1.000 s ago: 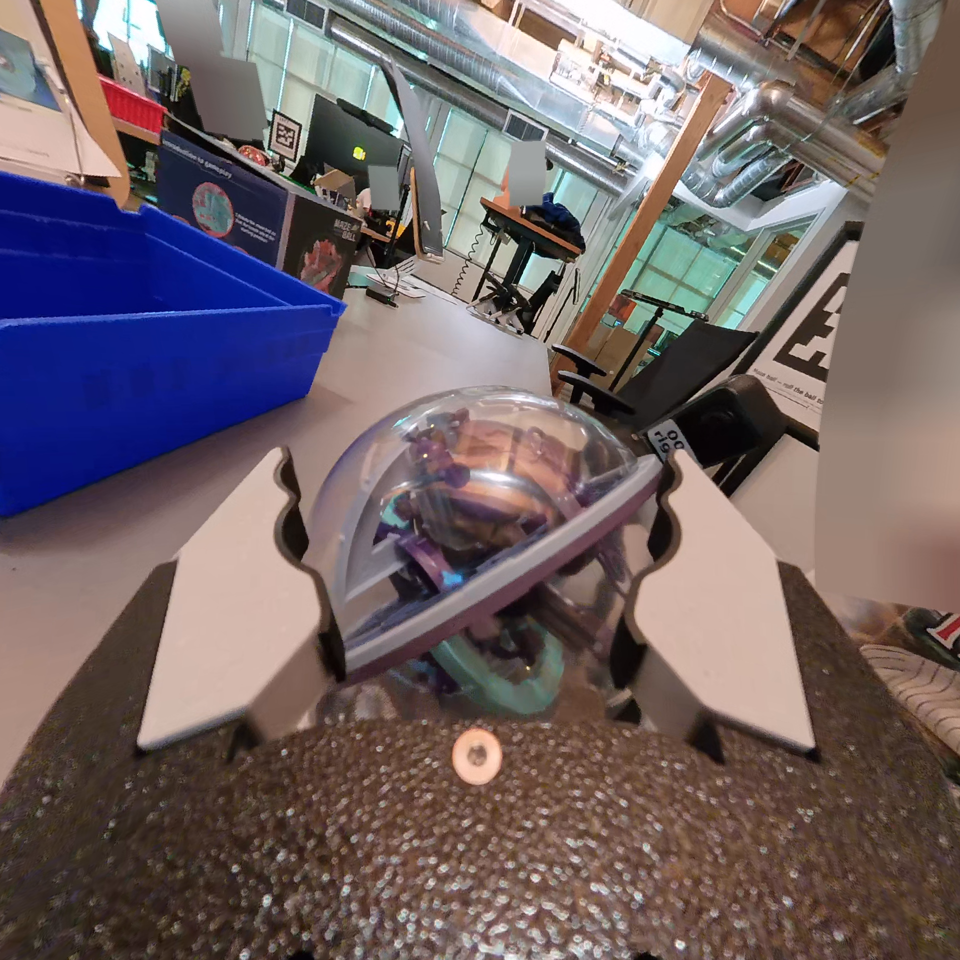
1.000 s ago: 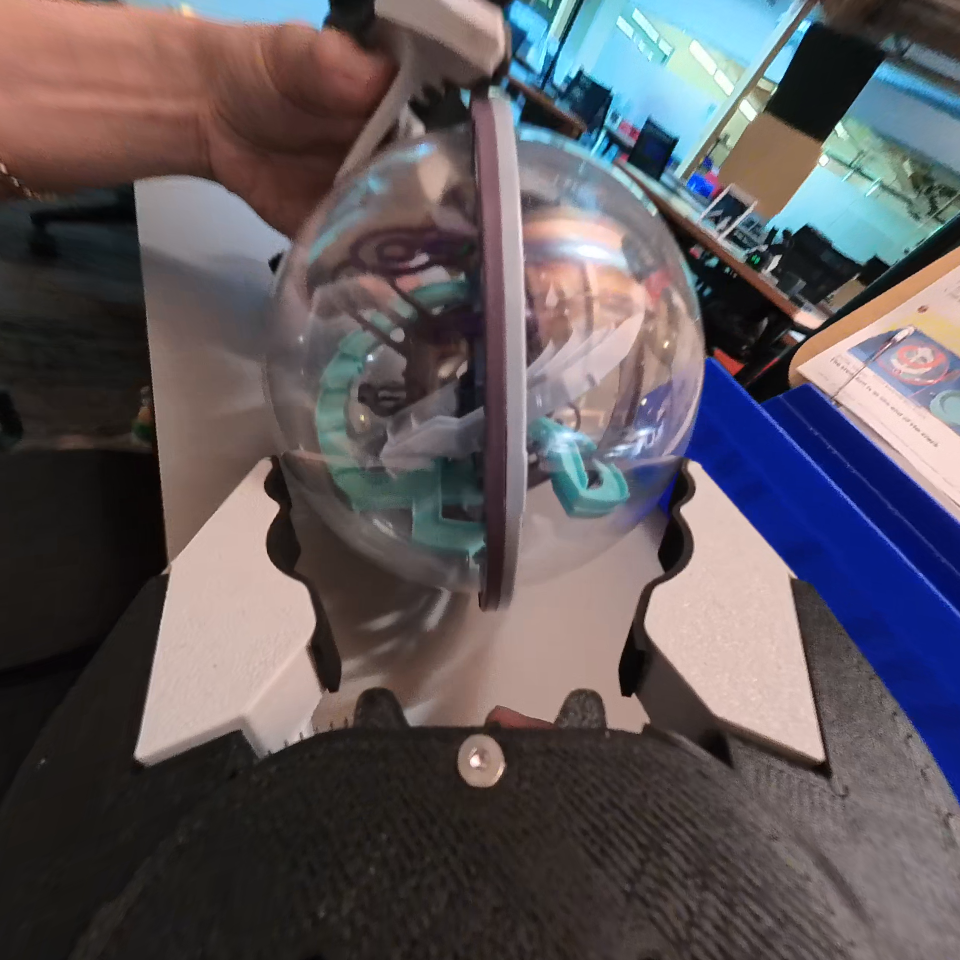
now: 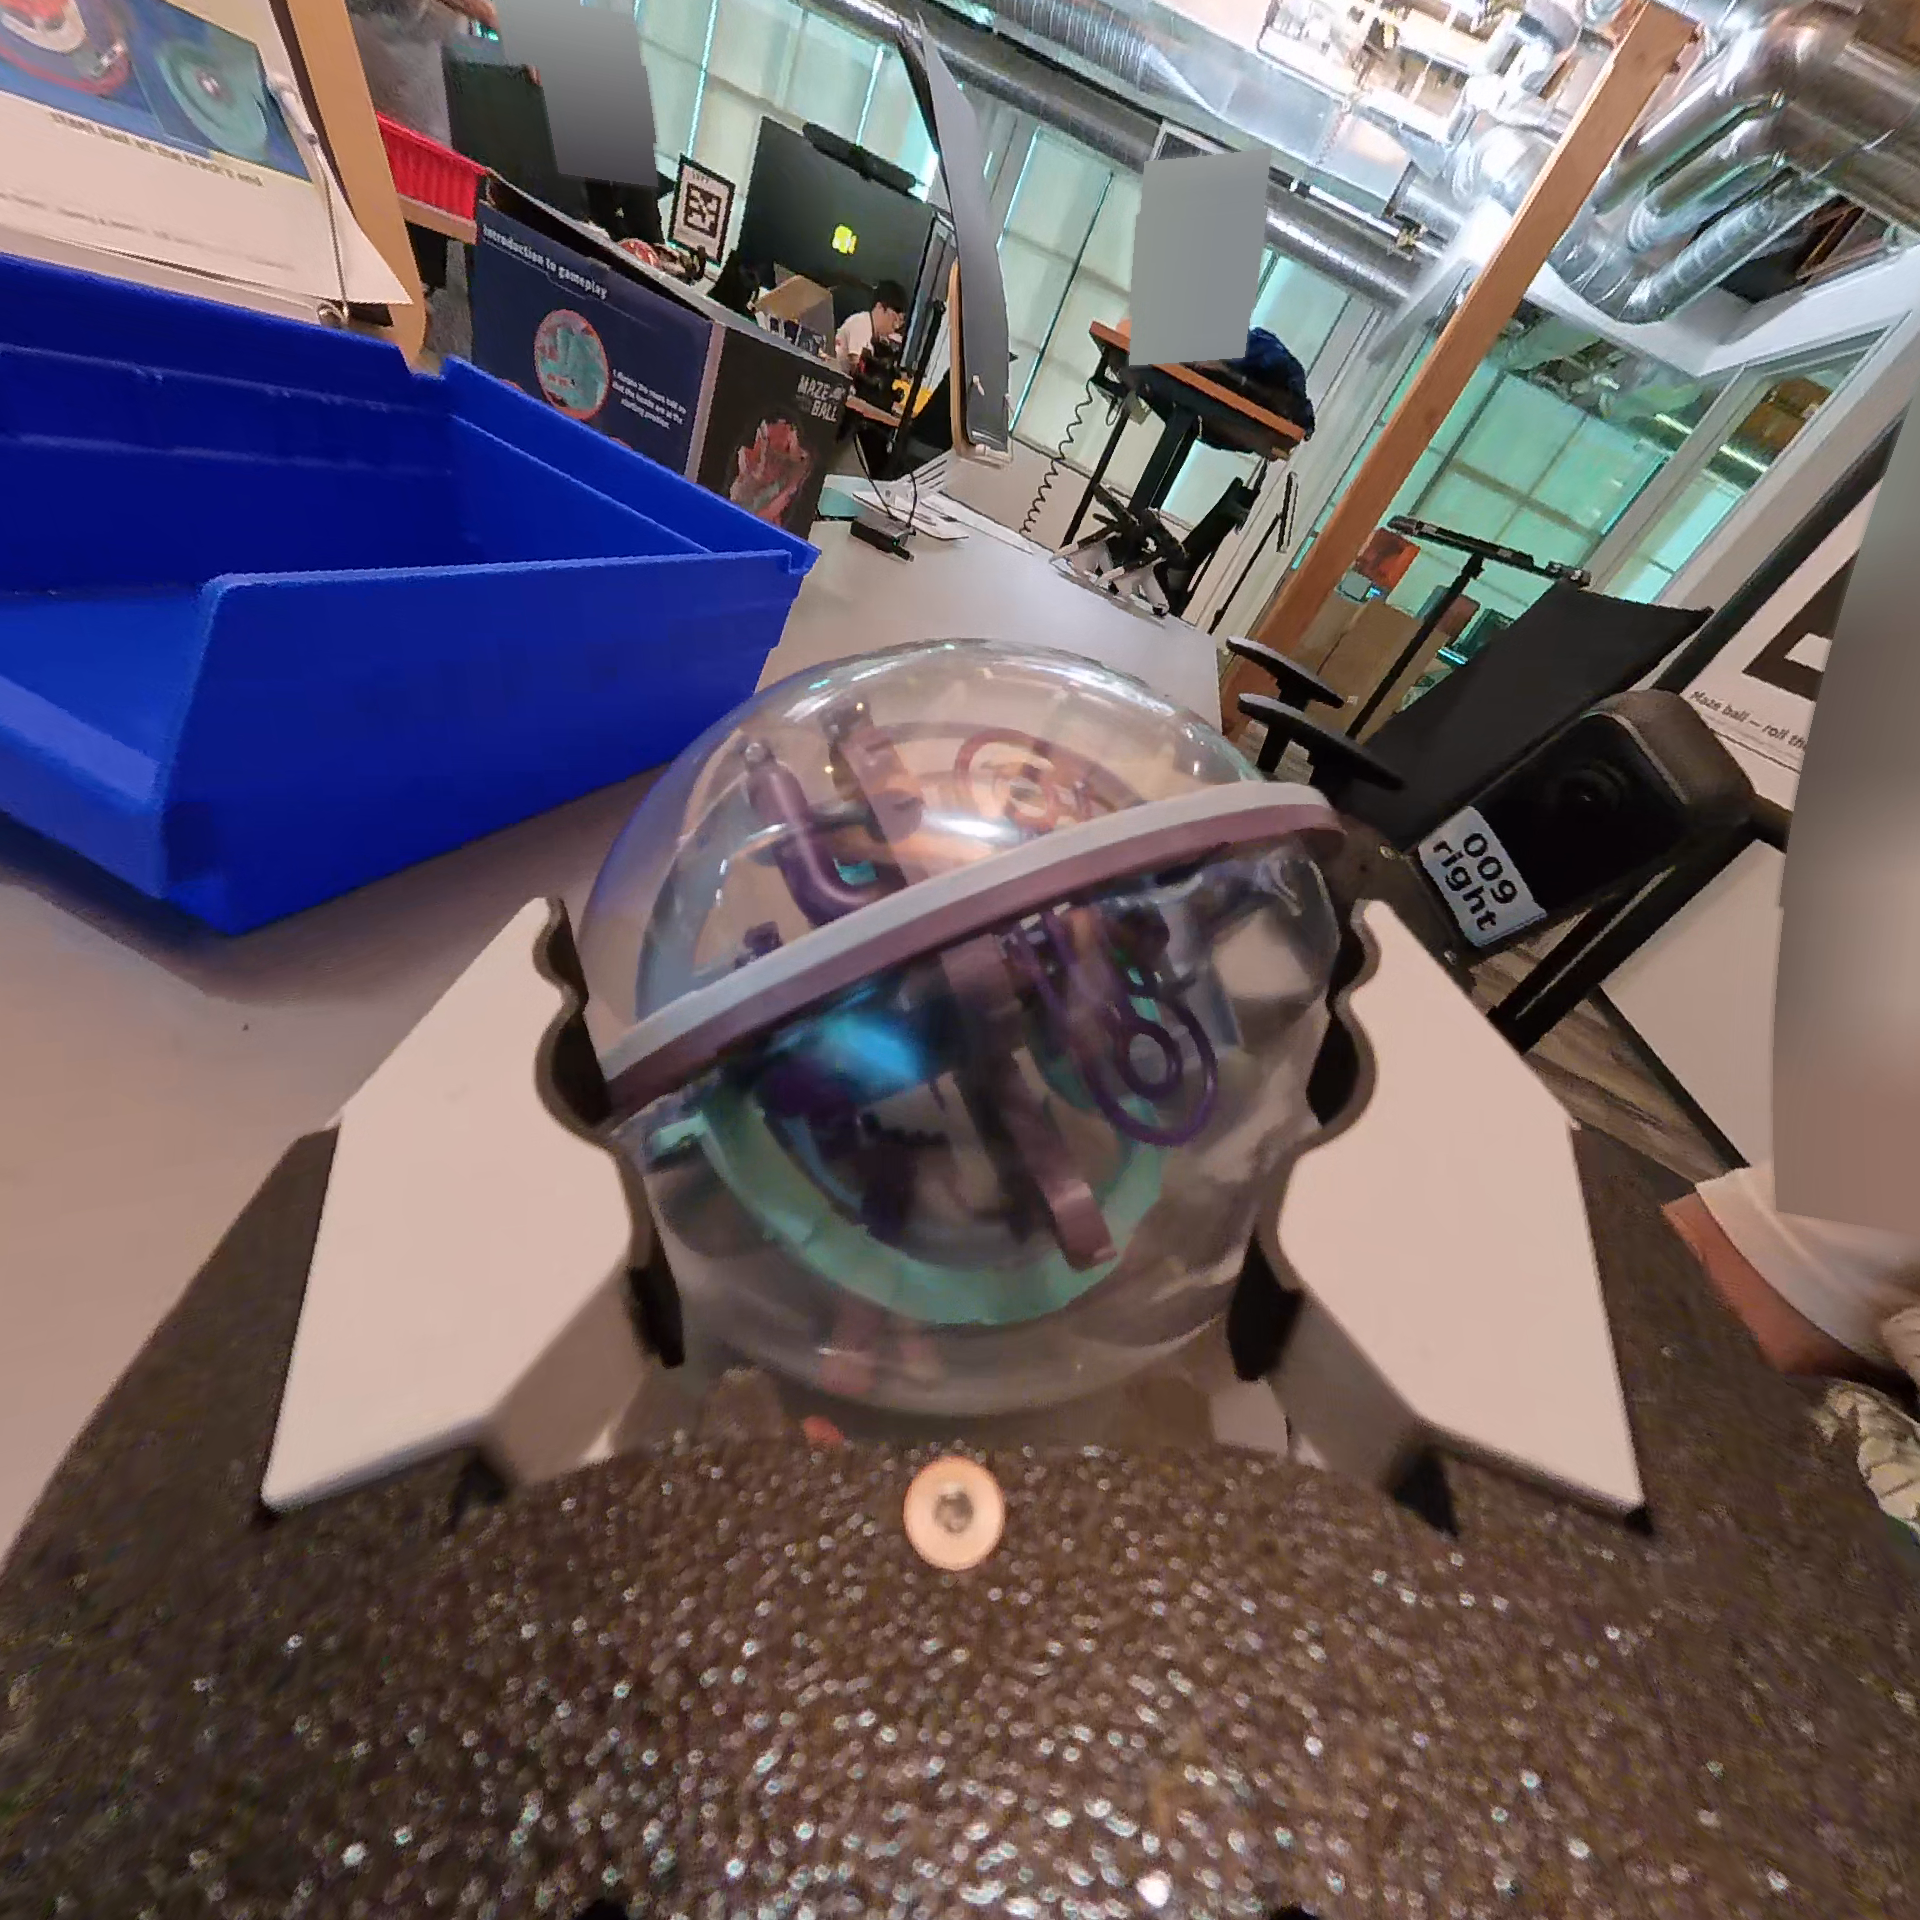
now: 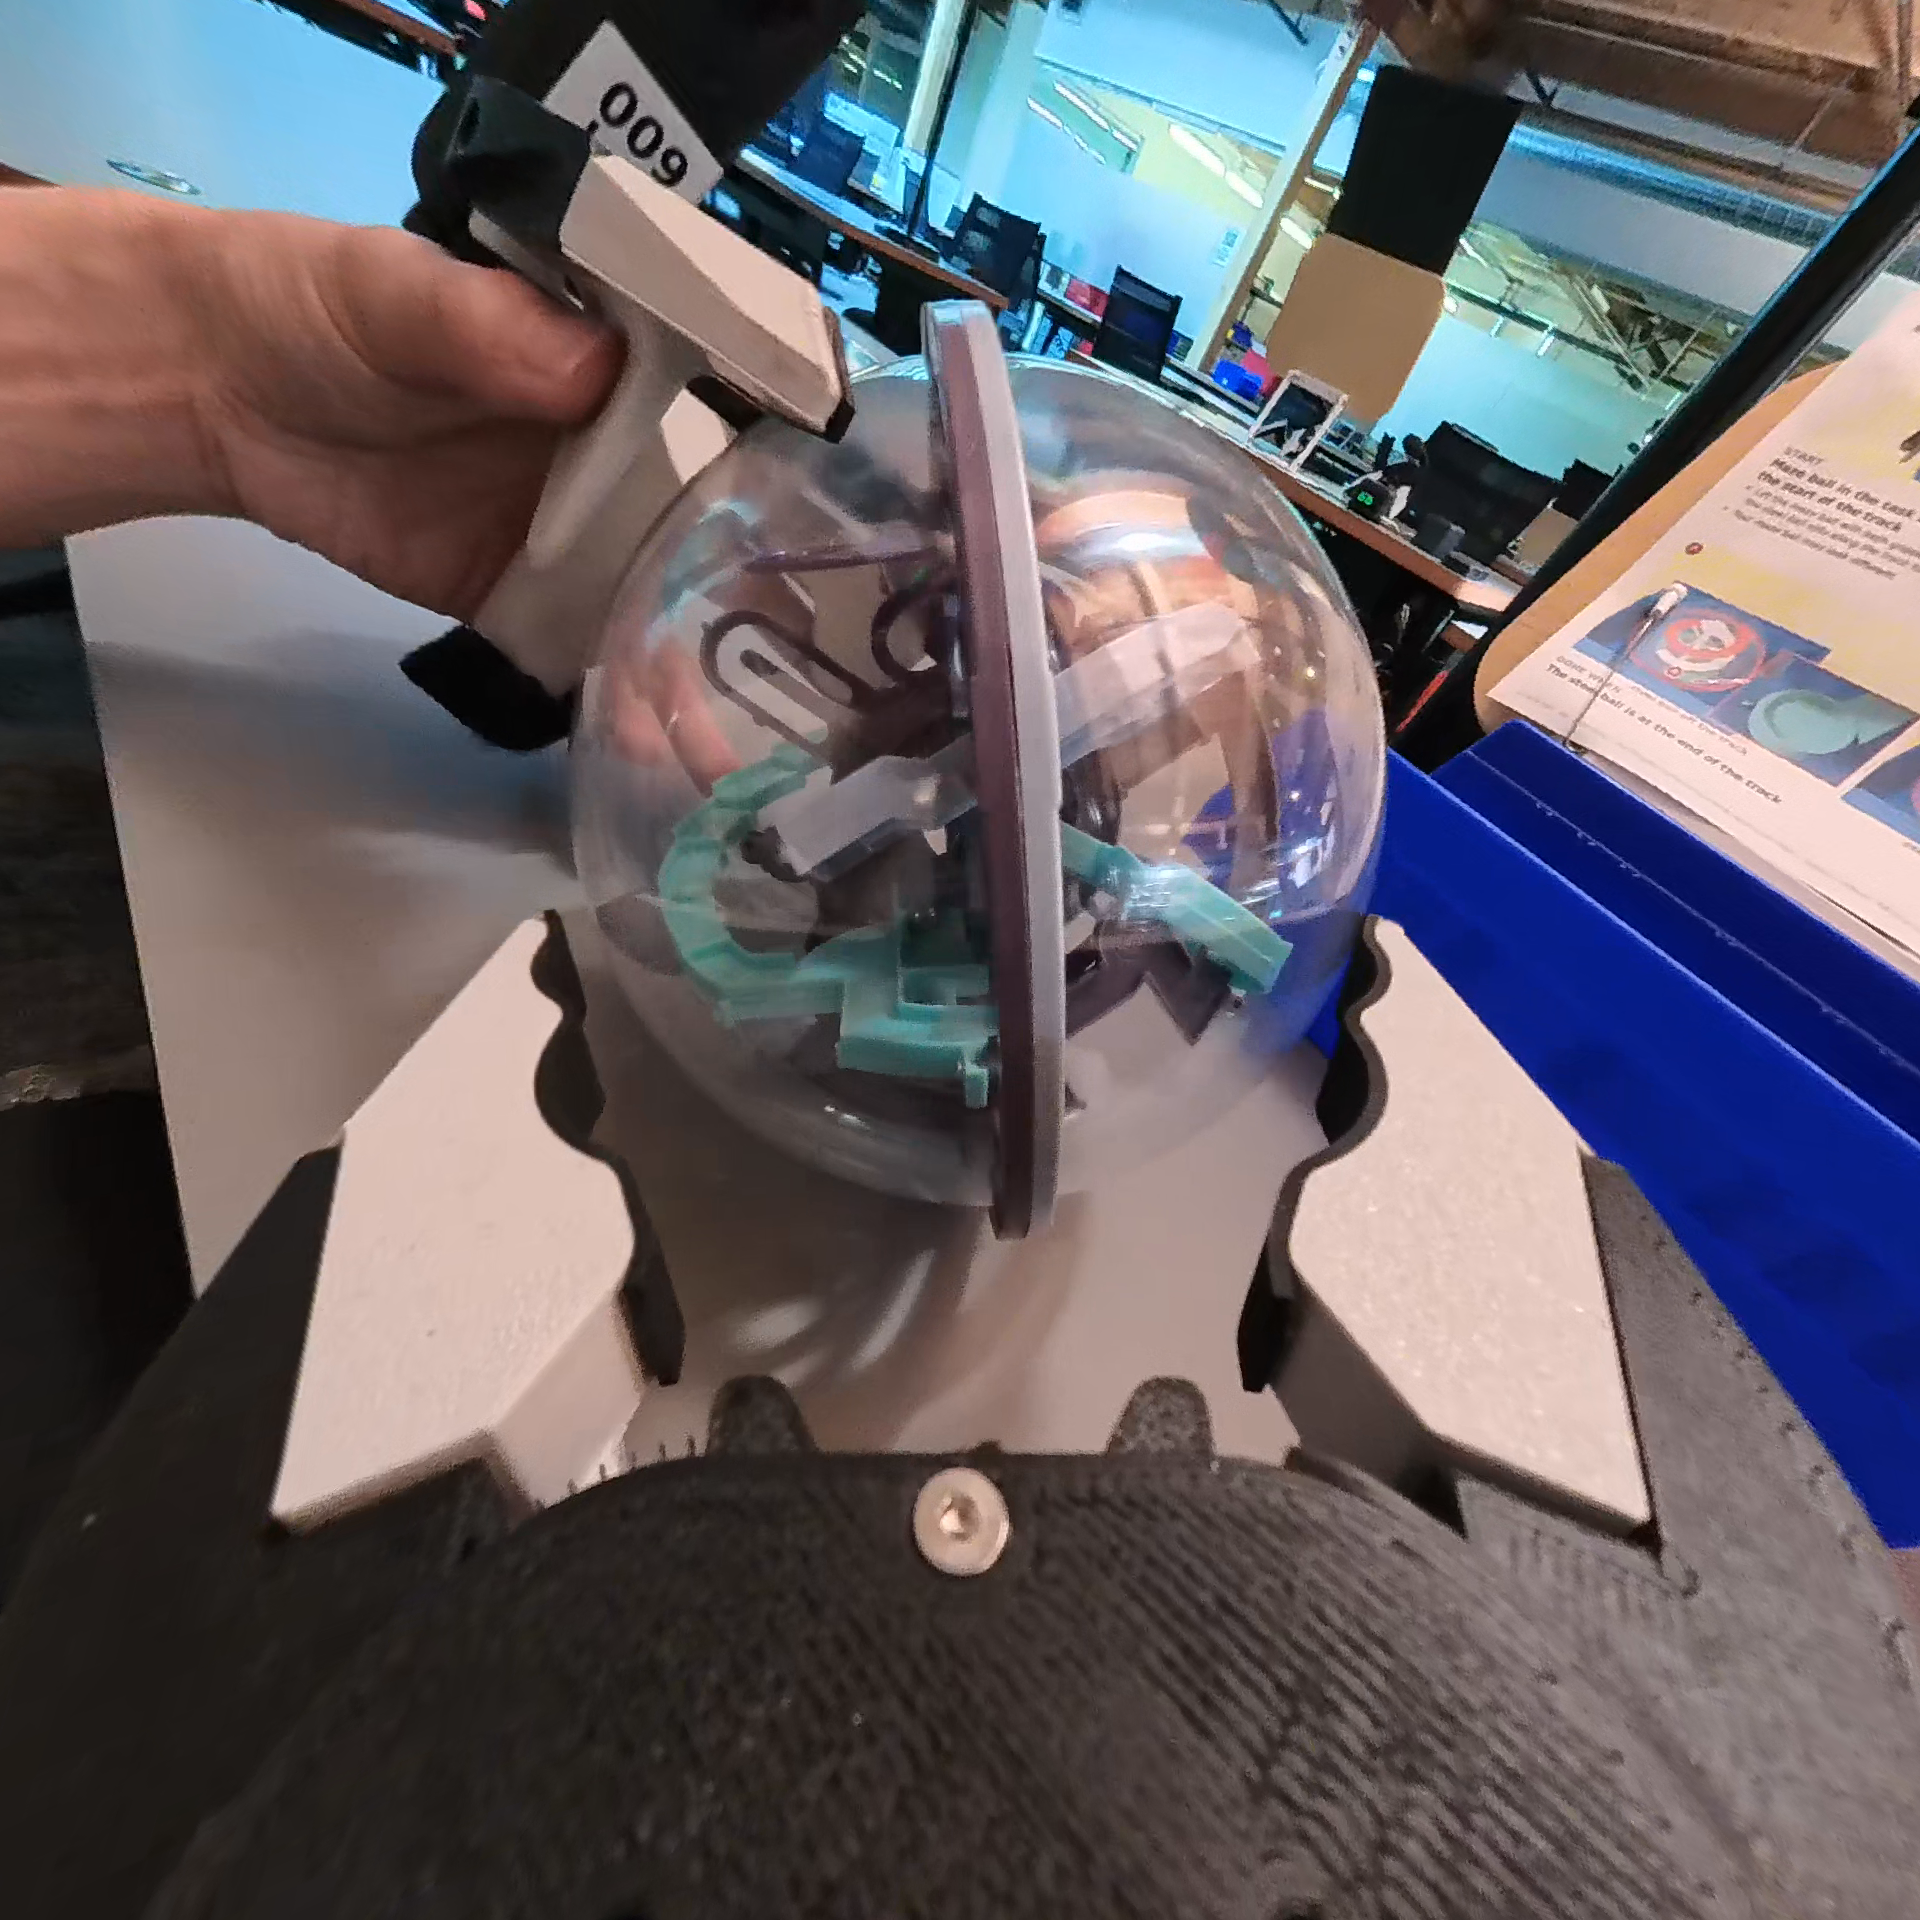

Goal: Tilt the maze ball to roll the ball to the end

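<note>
The maze ball [image 3: 961, 1023], a clear sphere with purple and teal tracks inside and a grey-and-purple rim around its middle, is held up off the grey surface [image 3: 187, 1049] between 2 tools at once. The left tool [image 3: 961, 997] has its jaws spread wide around the ball, and the scalloped black inner edges of both fingers [image 3: 566, 1023] press against the sphere's sides. In this view the rim slants upward from left to right across the ball.

From the other side, the right tool [image 4: 961, 1023] is also spread wide on the ball [image 4: 831, 790], its 2 pads [image 4: 1351, 1039] touching the clear shell low on either side. Here the rim stands nearly upright, tilted slightly. A hand [image 4: 343, 416] grips the left tool at the upper left, one white finger of that tool resting on top of the sphere.

A blue bin [image 3: 343, 665] stands on the surface just beside the ball, with a printed instruction sheet [image 4: 1766, 665] propped behind it. A dark game box [image 3: 644, 374] sits farther back on the surface. The small steel ball inside cannot be placed with certainty.
</note>
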Demonstrator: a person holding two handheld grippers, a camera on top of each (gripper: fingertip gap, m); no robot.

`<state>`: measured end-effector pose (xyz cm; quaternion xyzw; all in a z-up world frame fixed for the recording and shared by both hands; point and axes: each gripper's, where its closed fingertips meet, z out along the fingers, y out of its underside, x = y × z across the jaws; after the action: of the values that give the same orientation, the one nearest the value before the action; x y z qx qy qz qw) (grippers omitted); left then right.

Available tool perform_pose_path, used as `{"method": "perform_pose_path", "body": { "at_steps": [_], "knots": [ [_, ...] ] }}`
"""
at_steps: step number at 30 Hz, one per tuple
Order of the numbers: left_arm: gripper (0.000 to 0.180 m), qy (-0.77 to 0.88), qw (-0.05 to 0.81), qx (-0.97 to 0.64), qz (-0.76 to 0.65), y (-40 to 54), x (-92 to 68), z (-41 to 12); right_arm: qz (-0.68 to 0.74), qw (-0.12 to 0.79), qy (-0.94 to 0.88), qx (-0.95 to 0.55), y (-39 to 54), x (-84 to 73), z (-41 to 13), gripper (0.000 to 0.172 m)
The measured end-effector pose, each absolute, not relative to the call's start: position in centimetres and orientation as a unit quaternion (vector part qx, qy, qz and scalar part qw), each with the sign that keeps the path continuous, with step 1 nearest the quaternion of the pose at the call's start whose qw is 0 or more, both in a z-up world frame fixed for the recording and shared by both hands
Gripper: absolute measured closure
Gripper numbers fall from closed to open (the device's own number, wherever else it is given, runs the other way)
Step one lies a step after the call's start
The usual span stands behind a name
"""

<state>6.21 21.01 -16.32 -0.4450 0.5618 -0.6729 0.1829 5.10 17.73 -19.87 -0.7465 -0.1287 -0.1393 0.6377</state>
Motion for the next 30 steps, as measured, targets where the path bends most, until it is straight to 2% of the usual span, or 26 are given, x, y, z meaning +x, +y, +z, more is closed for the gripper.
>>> {"method": "perform_pose_path", "body": {
  "at_steps": [6,12,17,19,22,30],
  "knots": [
    [0.044,0.548,0.189,-0.443,-0.683,21.3,6.4,-16.0,-0.107,0.647,-0.127,-0.744,17.2,4.8,-19.6,0.035],
    [0.044,0.537,0.181,-0.447,-0.692,21.7,6.4,-16.2,-0.113,0.621,-0.162,-0.759,16.2,5.3,-19.9,0.047],
    [0.049,0.534,0.186,-0.455,-0.688,22.1,6.5,-16.1,-0.076,0.621,-0.177,-0.76,17.1,6.3,-18.6,0.034],
    [0.049,0.535,0.182,-0.459,-0.686,22.2,6.5,-16.2,-0.057,0.6,-0.189,-0.775,18.2,6.3,-19.7,0.039],
    [0.048,0.517,0.18,-0.482,-0.684,22.6,6.8,-16.2,-0.11,0.577,-0.191,-0.786,19.3,6.6,-21.0,0.03],
    [0.041,0.542,0.197,-0.454,-0.679,21.7,6.7,-16.1,-0.114,0.566,-0.152,-0.802,17.9,6.0,-21.0,0.038]
  ]
}}
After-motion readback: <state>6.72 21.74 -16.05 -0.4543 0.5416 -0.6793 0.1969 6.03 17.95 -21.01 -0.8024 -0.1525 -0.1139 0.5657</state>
